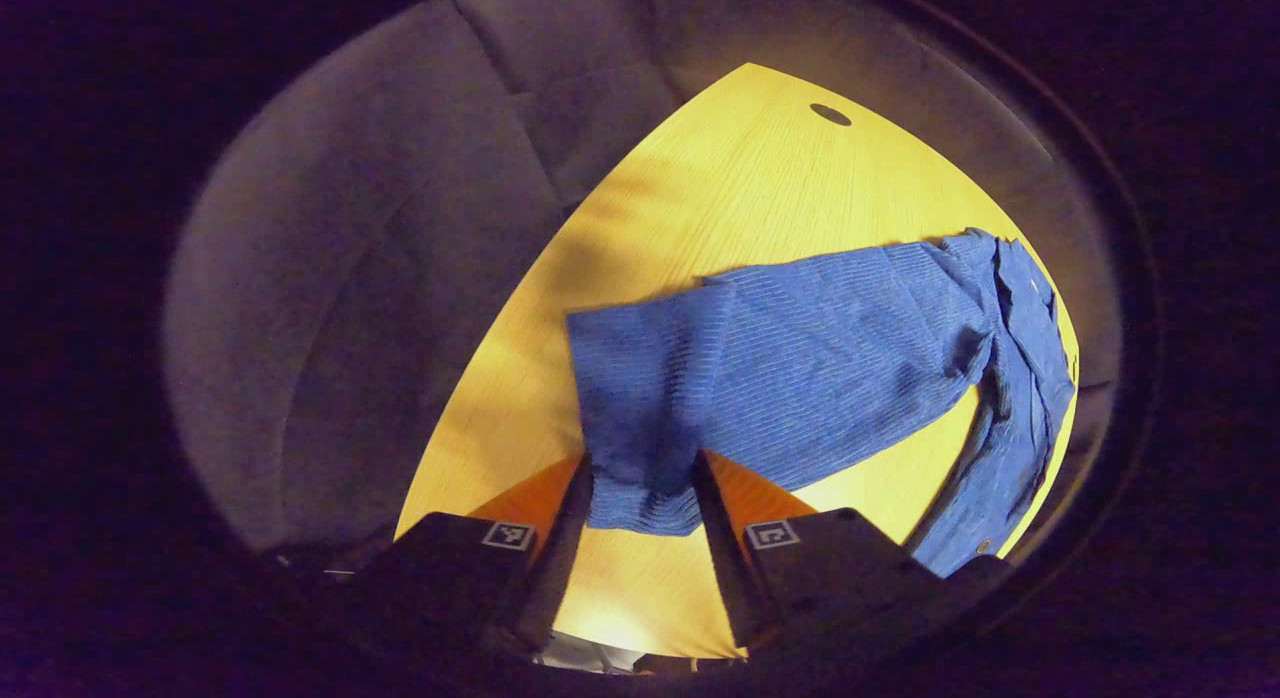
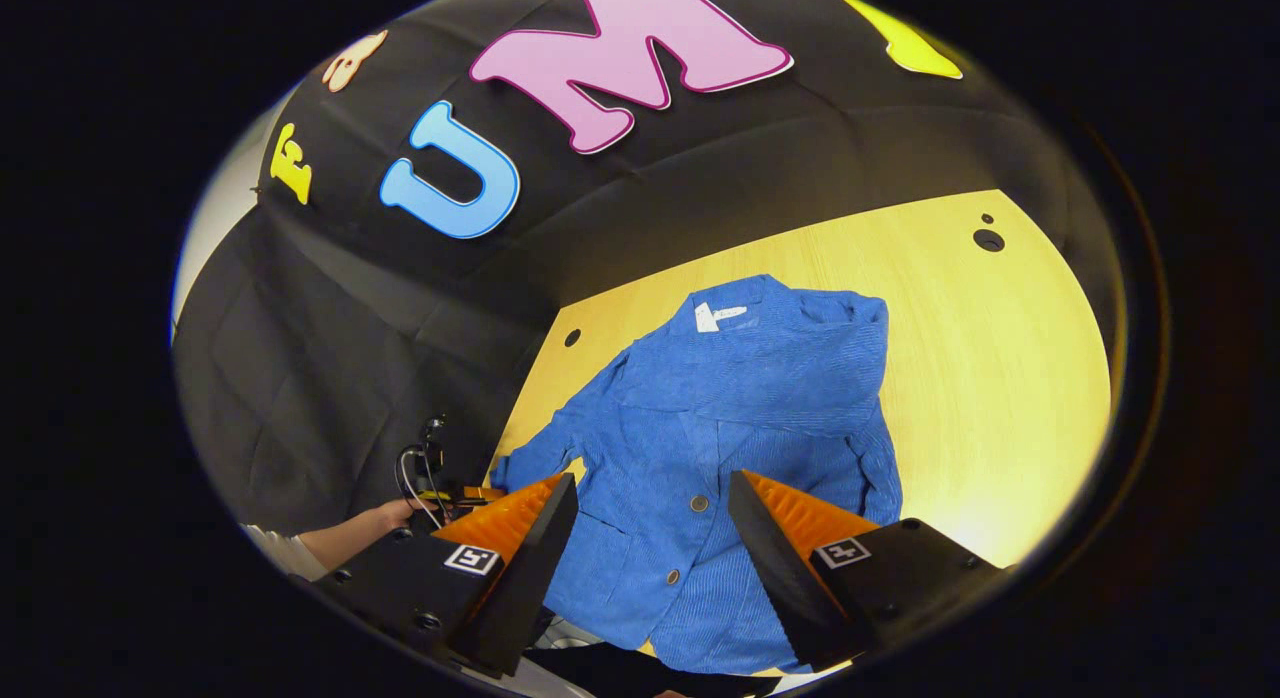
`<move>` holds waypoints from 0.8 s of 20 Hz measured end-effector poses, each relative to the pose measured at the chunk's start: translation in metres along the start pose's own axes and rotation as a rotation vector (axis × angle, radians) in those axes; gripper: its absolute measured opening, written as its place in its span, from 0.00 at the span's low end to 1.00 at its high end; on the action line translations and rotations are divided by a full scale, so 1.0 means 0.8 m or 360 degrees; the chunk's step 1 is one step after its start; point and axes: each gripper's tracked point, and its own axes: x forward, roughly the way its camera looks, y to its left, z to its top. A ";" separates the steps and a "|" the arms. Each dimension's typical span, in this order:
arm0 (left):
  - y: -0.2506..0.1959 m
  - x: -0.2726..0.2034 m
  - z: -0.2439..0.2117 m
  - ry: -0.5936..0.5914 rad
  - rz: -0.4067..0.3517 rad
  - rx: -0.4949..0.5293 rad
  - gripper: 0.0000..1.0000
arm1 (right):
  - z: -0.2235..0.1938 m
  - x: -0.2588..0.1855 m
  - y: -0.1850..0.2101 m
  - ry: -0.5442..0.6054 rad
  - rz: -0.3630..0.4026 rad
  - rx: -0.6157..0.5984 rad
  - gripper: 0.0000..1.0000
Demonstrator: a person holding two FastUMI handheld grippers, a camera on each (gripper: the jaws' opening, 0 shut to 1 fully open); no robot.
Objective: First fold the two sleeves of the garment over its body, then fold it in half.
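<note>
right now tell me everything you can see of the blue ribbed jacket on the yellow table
The blue ribbed jacket lies front up on the yellow wooden table, collar away from the right gripper, a white label inside the neck, round buttons down the front. One sleeve stretches out flat sideways; its cuff end sits between the open fingers of the left gripper. The fabric looks like soft corduroy, slightly rumpled.

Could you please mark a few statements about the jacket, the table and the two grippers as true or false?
1. The garment is a blue jacket with buttons. True.
2. The left gripper has its fingers spread on either side of a sleeve end. True.
3. The jacket hangs on a hanger. False: it lies on the yellow wooden table.
4. The right gripper is shut on the collar. False: it is open, over the jacket's front.
</note>
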 end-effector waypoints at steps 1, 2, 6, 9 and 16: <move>-0.008 0.003 0.001 0.0008 -0.0017 0.0021 0.39 | -0.003 0.001 0.001 0.0008 0.0009 0.0001 0.98; -0.008 0.002 0.002 0.0009 -0.0033 0.0031 0.19 | -0.004 0.003 0.001 0.0014 0.0014 0.0000 0.98; -0.007 -0.003 0.007 -0.0063 -0.0136 0.0011 0.00 | -0.009 -0.001 0.005 0.0030 0.0036 -0.0019 0.98; -0.014 -0.030 0.017 -0.0167 -0.0167 0.0022 0.00 | -0.009 -0.011 0.003 0.0033 0.0046 -0.0019 0.98; -0.117 -0.180 0.063 -0.0528 -0.0354 0.0247 0.00 | -0.005 -0.024 -0.004 0.0077 0.0129 -0.0010 0.98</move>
